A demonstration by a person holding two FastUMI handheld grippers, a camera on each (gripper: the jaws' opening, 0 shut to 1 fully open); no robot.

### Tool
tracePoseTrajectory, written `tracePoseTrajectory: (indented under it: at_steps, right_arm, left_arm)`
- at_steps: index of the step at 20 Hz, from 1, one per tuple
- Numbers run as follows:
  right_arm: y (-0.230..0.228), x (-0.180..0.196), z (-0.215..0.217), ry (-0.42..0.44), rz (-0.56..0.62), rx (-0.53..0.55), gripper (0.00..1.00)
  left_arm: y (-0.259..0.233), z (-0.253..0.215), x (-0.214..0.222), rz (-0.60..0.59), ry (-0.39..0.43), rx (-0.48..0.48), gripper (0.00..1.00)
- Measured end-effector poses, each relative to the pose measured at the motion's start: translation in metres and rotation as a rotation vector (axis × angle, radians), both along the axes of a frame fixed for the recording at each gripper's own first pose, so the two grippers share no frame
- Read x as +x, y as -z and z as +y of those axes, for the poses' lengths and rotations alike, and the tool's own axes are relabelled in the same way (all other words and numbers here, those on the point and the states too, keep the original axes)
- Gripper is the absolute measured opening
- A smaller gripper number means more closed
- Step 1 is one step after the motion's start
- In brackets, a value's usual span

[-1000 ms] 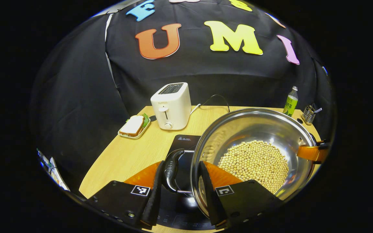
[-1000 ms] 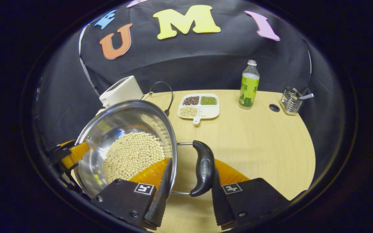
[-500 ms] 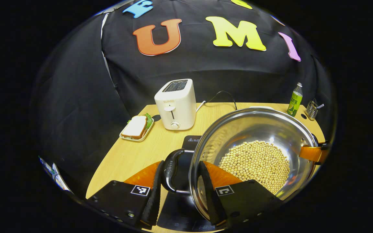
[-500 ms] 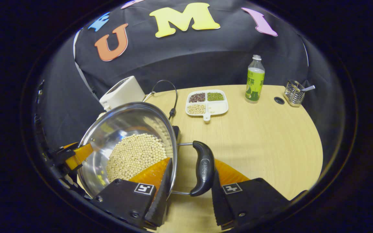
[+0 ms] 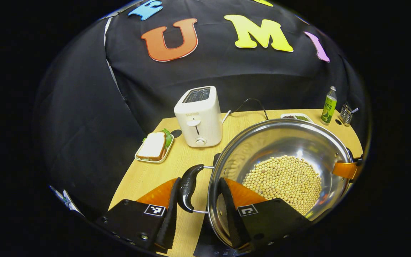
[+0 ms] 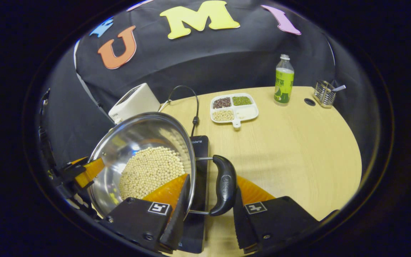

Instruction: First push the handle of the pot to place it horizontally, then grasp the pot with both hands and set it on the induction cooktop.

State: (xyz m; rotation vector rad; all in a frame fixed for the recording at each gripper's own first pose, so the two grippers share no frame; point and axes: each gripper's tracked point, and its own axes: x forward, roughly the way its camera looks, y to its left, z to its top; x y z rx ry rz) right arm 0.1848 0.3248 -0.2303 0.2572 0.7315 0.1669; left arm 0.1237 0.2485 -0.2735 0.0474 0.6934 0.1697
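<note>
i see the pot (image 5: 280,160) held in the air between my two grippers, and it is over the induction cooktop (image 6: 199,167), which lies dark on the wooden table (image 6: 298,150) under the pot's right side. the pot is steel and has pale beans (image 5: 284,180) lying on its bottom.

my left gripper (image 5: 198,210) is clamped on the pot's left handle (image 5: 188,187): one finger presses the black grip from outside, the other stands inside the rim against the wall. my right gripper (image 6: 207,210) grips the right handle (image 6: 224,189) in the same way, with one finger inside the pot and one outside the grip. both handles lie about flat, out to the sides.

in the right gripper view the cooktop edge shows below the rim and between my fingers. in the left gripper view a dark patch at the bottom edge may be the cooktop also, but i cannot be sure.

behind the pot stands a white toaster (image 5: 199,116), and beside it a plate with a sandwich (image 5: 153,147). farther right are a tray of grains (image 6: 234,109), a green bottle (image 6: 284,82) and a wire holder (image 6: 324,93)
</note>
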Motion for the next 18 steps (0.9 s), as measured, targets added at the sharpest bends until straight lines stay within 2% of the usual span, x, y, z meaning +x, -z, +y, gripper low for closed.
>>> tracePoseTrajectory:
  at_steps: [13, 14, 15, 16, 17, 18]
  right_arm:
    - [0.017, -0.001, 0.005, 0.031, 0.044, -0.026, 0.60]
    - [0.016, -0.002, 0.004, 0.043, 0.032, -0.022, 0.60]
    - [0.018, 0.000, 0.003, 0.042, 0.033, -0.032, 0.60]
    - [0.018, 0.000, 0.004, 0.046, 0.020, -0.035, 0.60]
    - [0.019, -0.001, 0.005, 0.045, 0.022, -0.031, 0.63]
    - [0.019, -0.001, 0.006, 0.047, 0.014, -0.025, 0.60]
  left_arm:
    - [0.026, -0.001, 0.004, 0.030, 0.004, -0.027, 0.58]
    - [0.022, -0.001, 0.007, -0.001, 0.016, -0.016, 0.58]
    - [0.025, -0.002, 0.004, 0.018, 0.014, -0.018, 0.53]
    - [0.024, -0.001, 0.004, -0.002, 0.015, -0.018, 0.58]
    - [0.025, -0.001, 0.003, 0.000, 0.017, -0.020, 0.58]
    - [0.024, 0.000, 0.002, -0.013, 0.024, -0.017, 0.58]
